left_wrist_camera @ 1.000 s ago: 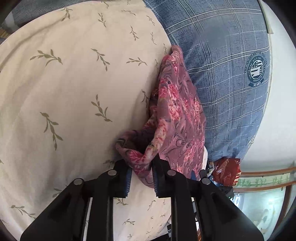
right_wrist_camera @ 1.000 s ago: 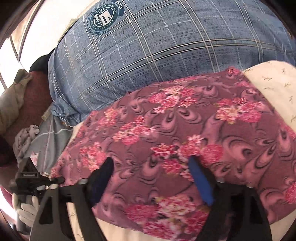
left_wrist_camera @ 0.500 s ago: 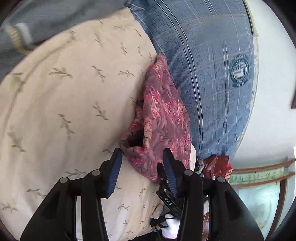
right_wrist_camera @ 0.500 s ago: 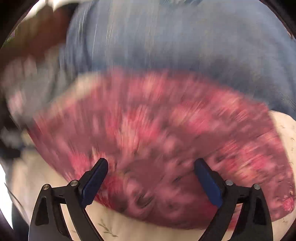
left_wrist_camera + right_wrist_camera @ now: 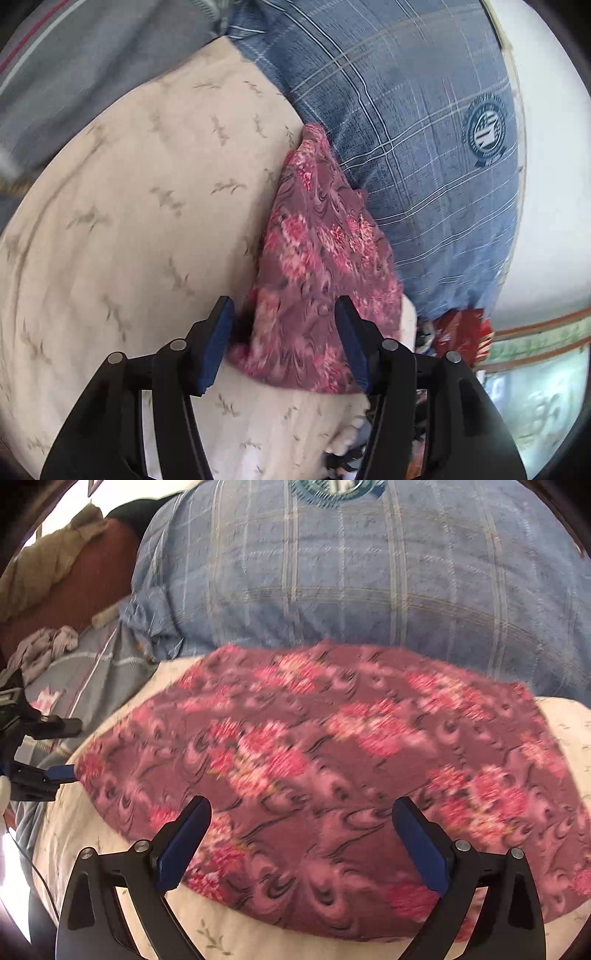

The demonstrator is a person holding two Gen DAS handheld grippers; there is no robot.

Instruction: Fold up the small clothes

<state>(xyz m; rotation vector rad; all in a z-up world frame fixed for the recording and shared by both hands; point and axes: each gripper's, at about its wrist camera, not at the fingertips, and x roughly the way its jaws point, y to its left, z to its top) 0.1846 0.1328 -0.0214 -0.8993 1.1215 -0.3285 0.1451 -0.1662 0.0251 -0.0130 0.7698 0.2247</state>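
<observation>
A small maroon garment with pink flowers (image 5: pixel 317 280) lies folded flat on a cream pillow with leaf print (image 5: pixel 147 229), against a blue plaid pillow (image 5: pixel 417 122). My left gripper (image 5: pixel 284 339) is open, its blue-padded jaws either side of the garment's near end, not holding it. In the right wrist view the garment (image 5: pixel 332 760) spreads wide and flat. My right gripper (image 5: pixel 299 838) is open above its near edge, empty. The left gripper also shows in the right wrist view (image 5: pixel 40 753) at the garment's left end.
The blue plaid pillow (image 5: pixel 351 579) lies behind the garment. A grey striped blanket (image 5: pixel 85 59) lies beyond the cream pillow. A red packet (image 5: pixel 461 332) sits low beside the bed. A brown cushion (image 5: pixel 70 587) and crumpled cloth (image 5: pixel 44 646) lie at the far left.
My left gripper opened and let go of the garment's end, which now lies flat. Both grippers pulled back a little from the garment.
</observation>
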